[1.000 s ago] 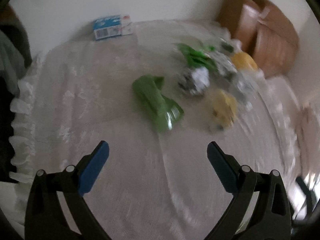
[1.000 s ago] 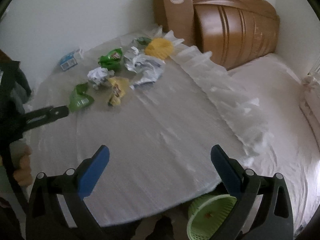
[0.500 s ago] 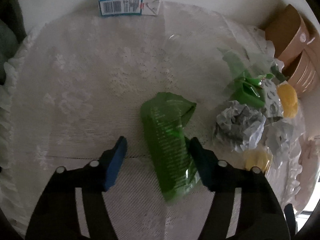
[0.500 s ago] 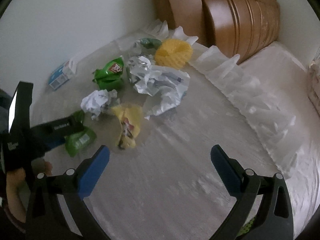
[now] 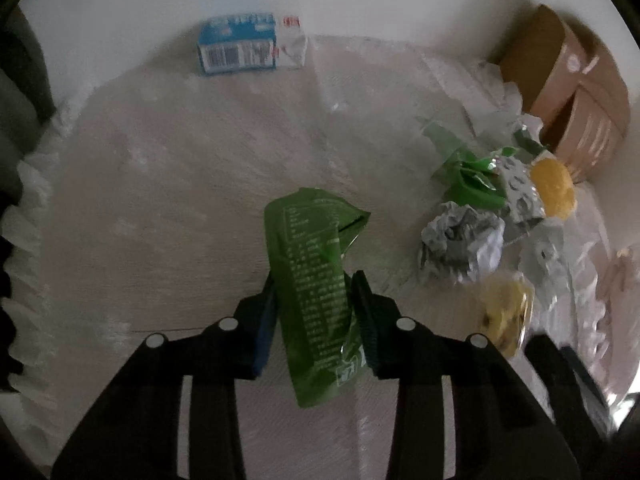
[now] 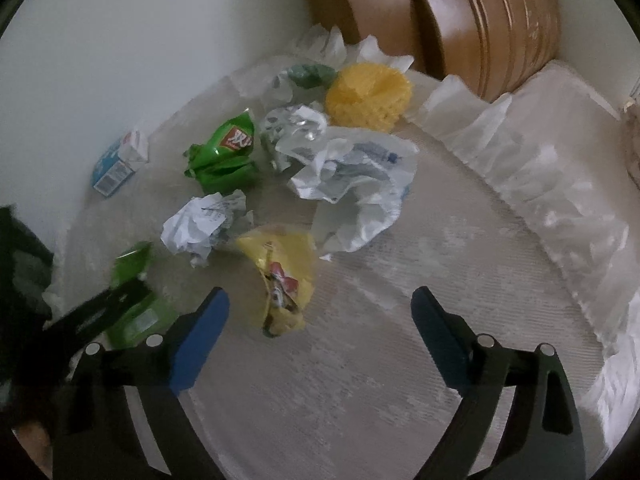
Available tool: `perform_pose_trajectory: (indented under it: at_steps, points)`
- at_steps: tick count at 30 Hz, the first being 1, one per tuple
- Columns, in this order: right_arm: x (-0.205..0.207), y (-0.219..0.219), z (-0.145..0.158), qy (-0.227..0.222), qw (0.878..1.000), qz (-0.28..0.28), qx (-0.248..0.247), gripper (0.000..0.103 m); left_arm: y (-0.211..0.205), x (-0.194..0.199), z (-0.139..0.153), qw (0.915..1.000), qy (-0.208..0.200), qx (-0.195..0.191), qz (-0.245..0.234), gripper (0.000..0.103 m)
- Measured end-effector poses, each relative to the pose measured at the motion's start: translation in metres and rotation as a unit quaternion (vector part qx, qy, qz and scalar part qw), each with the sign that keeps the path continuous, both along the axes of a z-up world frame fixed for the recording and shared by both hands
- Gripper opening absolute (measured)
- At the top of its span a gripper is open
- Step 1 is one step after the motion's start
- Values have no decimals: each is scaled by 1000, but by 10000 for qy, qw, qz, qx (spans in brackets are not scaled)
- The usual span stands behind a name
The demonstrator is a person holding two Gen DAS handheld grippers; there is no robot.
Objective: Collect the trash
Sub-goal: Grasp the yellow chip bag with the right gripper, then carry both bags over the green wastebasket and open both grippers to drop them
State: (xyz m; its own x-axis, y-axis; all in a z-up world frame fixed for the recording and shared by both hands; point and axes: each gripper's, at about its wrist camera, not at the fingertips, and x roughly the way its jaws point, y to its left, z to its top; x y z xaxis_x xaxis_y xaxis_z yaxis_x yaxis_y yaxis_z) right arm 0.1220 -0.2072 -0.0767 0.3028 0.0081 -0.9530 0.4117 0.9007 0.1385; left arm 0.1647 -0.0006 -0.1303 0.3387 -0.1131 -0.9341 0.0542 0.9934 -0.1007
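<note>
The left gripper (image 5: 316, 300) is closing its fingers on a green wrapper (image 5: 312, 292) lying on the near left part of the lace-covered surface (image 5: 160, 200); the pads have just been narrowing and are now pressing the wrapper's sides, so the pick-up step looks to be in hand. The right gripper (image 6: 320, 312) is hovering with its fingers wide, just starting to narrow, with nothing between them, and a yellow wrapper (image 6: 280, 276) is lying just beyond its fingertips. Judging by this, the next move is calling for a lift of the green wrapper without letting the thin foil slip, and for the right gripper to come down further over the yellow wrapper before closing.

The left wrist view is showing the printed back of the green wrapper and the pad contact on it, which the right view is showing only partly, behind the dark arm of the left gripper. The right wrist view is laying out the rest of the litter: a crumpled paper ball (image 6: 204, 224), a green chip bag (image 6: 224, 152), a white plastic bag (image 6: 352, 184), a yellow mesh ball (image 6: 368, 96) and a blue carton (image 6: 116, 164) at the far left edge.
</note>
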Motion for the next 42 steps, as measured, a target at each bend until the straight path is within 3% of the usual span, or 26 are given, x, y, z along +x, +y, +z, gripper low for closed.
perform_pose_trajectory:
  at_steps: [6, 10, 11, 18, 26, 34, 42]
  points:
    - [14, 10, -19, 277, 9996, 5, -92, 68, 17, -27, 21, 9991, -341, 150, -191, 36]
    - [16, 14, -26, 374, 9993, 63, -15, 32, 27, -47, 29, 9980, -475, 262, -310, 36]
    - [16, 15, -27, 381, 9992, 104, 33, 31, 28, -51, 29, 9982, -447, 242, -328, 36]
    - [7, 23, -16, 272, 9989, 375, 98, 27, 28, -76, 28, 9980, -305, 115, -538, 36]
    - [-58, 13, 16, 174, 9976, 650, 145, 27, 7, -111, 31, 9937, -215, 55, -1101, 36]
    - [-144, -25, 31, 393, 9989, 221, 123, 28, -25, -155, 28, 9840, -68, 28, -1782, 36]
    - [-192, -62, 35, 440, 9989, -176, -19, 28, -62, -179, 30, 9737, -100, 76, -2273, 36]
